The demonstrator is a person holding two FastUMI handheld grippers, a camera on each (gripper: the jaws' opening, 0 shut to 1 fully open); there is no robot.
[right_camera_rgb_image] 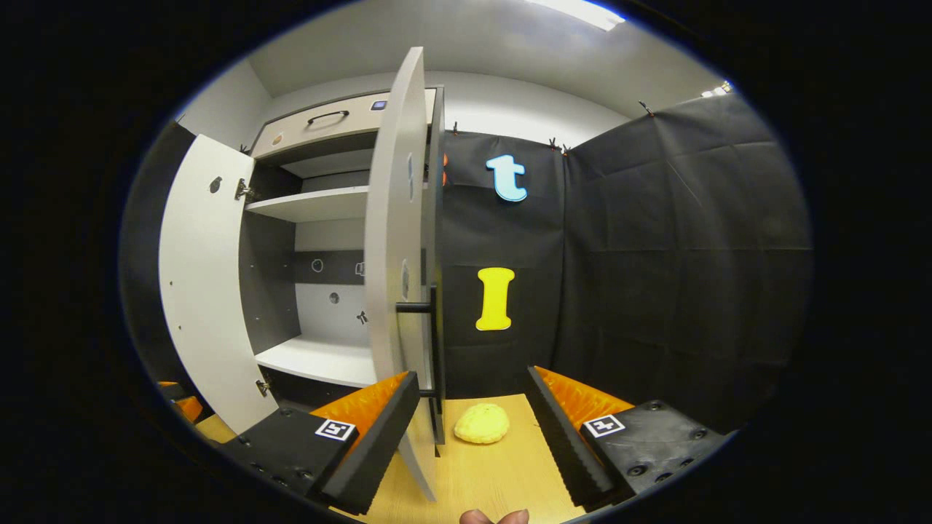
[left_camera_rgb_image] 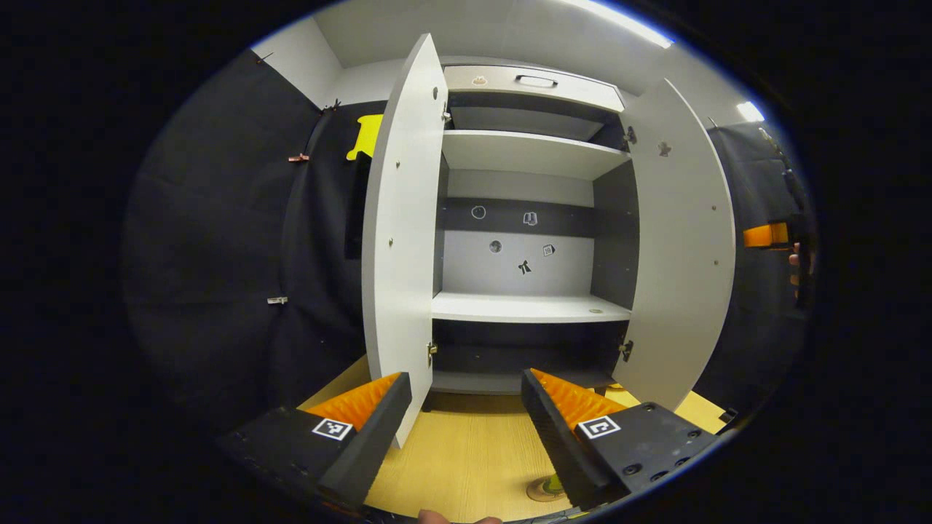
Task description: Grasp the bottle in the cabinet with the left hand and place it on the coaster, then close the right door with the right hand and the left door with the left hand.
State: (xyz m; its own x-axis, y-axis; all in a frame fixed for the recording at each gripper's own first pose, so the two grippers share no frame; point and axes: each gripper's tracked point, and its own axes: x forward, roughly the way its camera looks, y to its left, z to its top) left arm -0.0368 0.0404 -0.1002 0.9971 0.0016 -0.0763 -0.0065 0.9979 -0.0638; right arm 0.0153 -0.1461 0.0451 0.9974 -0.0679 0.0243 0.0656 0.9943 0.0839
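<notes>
The grey cabinet [left_camera_rgb_image: 524,306] stands with both doors swung out and its shelves bare. In the left gripper view the left door [left_camera_rgb_image: 400,240] is close ahead and the right door [left_camera_rgb_image: 681,255] stands farther right. My left gripper [left_camera_rgb_image: 466,386] is open over the wooden table, holding nothing. A round coaster [left_camera_rgb_image: 542,489] lies by its right finger with something green on it, mostly hidden. In the right gripper view the right door [right_camera_rgb_image: 393,255] is edge-on with its black handle [right_camera_rgb_image: 415,308] just above my open right gripper [right_camera_rgb_image: 473,382]. The left door [right_camera_rgb_image: 204,276] stands beyond.
A yellow lumpy object [right_camera_rgb_image: 482,423] lies on the wooden table [right_camera_rgb_image: 502,473] between the right gripper's fingers, farther ahead. Black cloth walls close in both sides. The other gripper and a hand [left_camera_rgb_image: 764,235] show at the far right of the left gripper view.
</notes>
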